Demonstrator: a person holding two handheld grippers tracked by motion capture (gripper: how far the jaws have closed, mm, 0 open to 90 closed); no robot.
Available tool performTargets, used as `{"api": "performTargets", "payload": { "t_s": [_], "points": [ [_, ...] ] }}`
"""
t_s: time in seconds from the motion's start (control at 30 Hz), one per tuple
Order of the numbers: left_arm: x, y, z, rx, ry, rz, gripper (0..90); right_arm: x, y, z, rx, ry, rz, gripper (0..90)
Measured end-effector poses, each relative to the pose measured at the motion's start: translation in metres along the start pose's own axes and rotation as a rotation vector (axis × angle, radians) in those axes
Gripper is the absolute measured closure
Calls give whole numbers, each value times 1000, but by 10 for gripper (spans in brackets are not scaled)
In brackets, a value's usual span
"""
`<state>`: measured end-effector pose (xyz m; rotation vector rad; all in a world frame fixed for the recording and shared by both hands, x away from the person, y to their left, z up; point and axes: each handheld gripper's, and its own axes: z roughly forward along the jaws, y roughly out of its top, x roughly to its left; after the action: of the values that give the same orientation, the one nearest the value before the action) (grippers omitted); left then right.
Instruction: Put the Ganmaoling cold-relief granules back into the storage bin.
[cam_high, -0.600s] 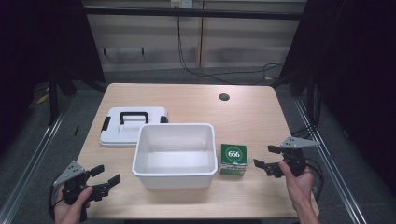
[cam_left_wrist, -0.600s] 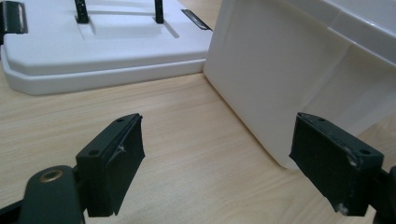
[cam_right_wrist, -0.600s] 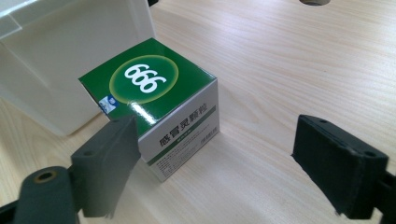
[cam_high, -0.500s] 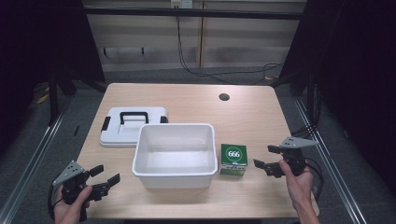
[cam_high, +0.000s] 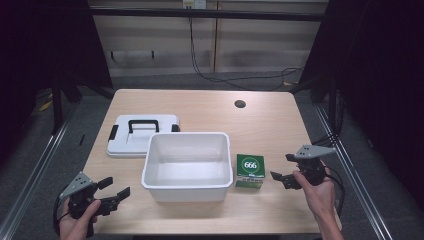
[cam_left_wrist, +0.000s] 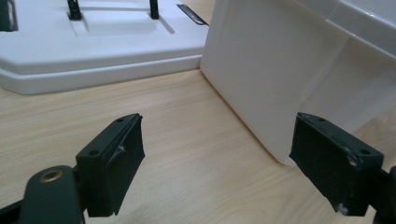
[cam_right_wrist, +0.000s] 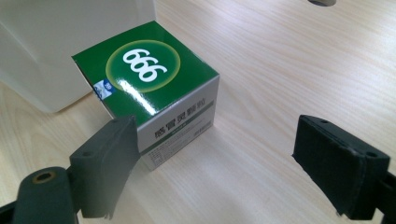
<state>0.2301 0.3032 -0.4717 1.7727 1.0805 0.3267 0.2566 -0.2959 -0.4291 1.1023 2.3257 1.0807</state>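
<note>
A green box marked 666 (cam_high: 250, 169) (cam_right_wrist: 154, 88) stands on the wooden table just right of an empty white tub (cam_high: 187, 165). My right gripper (cam_high: 284, 169) (cam_right_wrist: 224, 163) hovers open a little to the right of the box, its jaws pointed at it and nothing between them. The tub's white lid (cam_high: 141, 135) with black handle and clips lies flat behind the tub's left corner. At the table's front left my left gripper (cam_high: 114, 189) (cam_left_wrist: 229, 163) stands open, facing the tub's near corner (cam_left_wrist: 280, 88), with the lid (cam_left_wrist: 93, 51) beyond.
A round dark cable hole (cam_high: 240, 104) sits at the back right of the table (cam_high: 210, 107). Metal rails run along both sides of the table. Cables hang down the wall behind.
</note>
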Motion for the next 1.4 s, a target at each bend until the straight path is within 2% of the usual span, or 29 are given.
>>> {"api": "performTargets", "payload": {
  "t_s": [0.03,0.1,0.17,0.2,0.3,0.43,0.53,0.7,0.77,0.87,0.93,1.03,1.17,1.3,1.4],
  "points": [
    [0,0,0,0,0,0,169,0,0,0,0,0,0,135],
    [0,0,1,0,6,-6,169,2,3,4,10,-3,-40,135],
    [0,0,1,-3,6,-10,170,3,4,5,22,-7,-44,136],
    [0,0,0,-2,8,-9,170,5,7,6,55,-8,-66,143],
    [1,0,-1,-7,13,-14,170,9,16,3,43,12,-97,144],
    [0,0,-2,-17,21,-21,170,21,29,4,107,38,-176,153],
    [1,0,-2,-10,24,-9,170,31,37,7,152,45,-202,157],
    [1,0,-1,-9,18,-13,170,39,50,8,162,45,-231,137],
    [2,0,-2,-16,18,-19,170,39,55,9,164,57,-245,136],
    [1,0,-2,-17,19,-20,170,40,63,14,182,46,-260,137],
    [2,0,-3,-17,23,-13,170,40,68,18,190,64,-273,139],
    [2,-1,-3,-20,26,-24,170,38,75,22,210,112,-295,160],
    [2,-1,-3,-20,26,-23,171,35,82,27,249,105,-332,145],
    [2,-1,-3,-20,27,-25,171,32,90,28,261,136,-337,148],
    [2,-1,-3,-20,27,-20,170,31,95,30,284,128,-347,145]
  ]
}}
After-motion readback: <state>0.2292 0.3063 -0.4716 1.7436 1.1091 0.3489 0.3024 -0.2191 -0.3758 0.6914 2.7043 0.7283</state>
